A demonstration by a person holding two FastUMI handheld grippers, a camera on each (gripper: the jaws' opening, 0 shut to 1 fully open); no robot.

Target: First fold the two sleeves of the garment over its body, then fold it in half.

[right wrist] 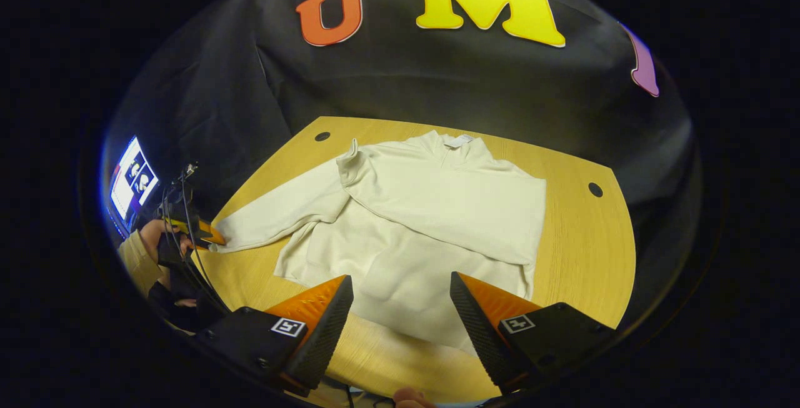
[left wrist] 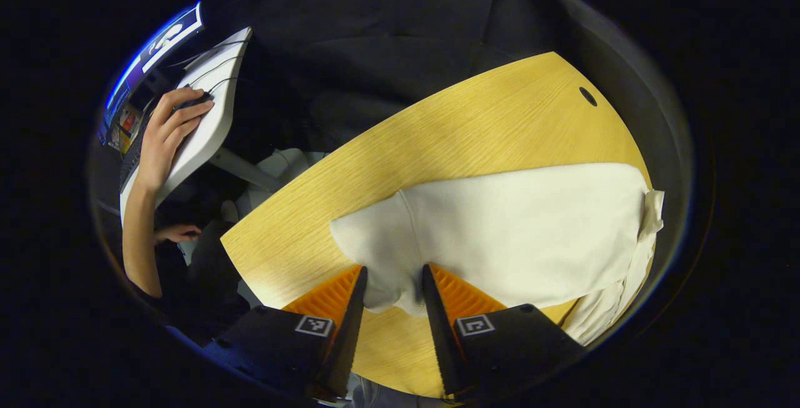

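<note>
Our jaws on the left gripper (left wrist: 394, 286) stand apart with the end of a sleeve (left wrist: 381, 258) lying between them; we cannot tell whether either finger touches the cloth. The jaws on the right gripper (right wrist: 401, 298) are spread wide above the lower part of the sweater (right wrist: 431, 208) and hold nothing.

The cream sweater lies flat on the wooden tabletop (right wrist: 581, 252), its collar toward the black cloth wall (right wrist: 400, 83). In the right gripper view, one sleeve (right wrist: 437, 202) is already folded across the body of the sweater, its cuff sticking up near the opposite shoulder. The other sleeve (right wrist: 275, 217) stretches out from the sweater toward the tabletop's edge, where we see the left gripper (right wrist: 203, 233) at its cuff, held by a hand (right wrist: 153, 236) in a pale sleeve.

In the left gripper view, beyond the tabletop from the sweater, another person's hand (left wrist: 165, 136) rests on a mouse (left wrist: 194, 103) on a white desk (left wrist: 206, 127), beside a lit screen (left wrist: 156, 45).
</note>
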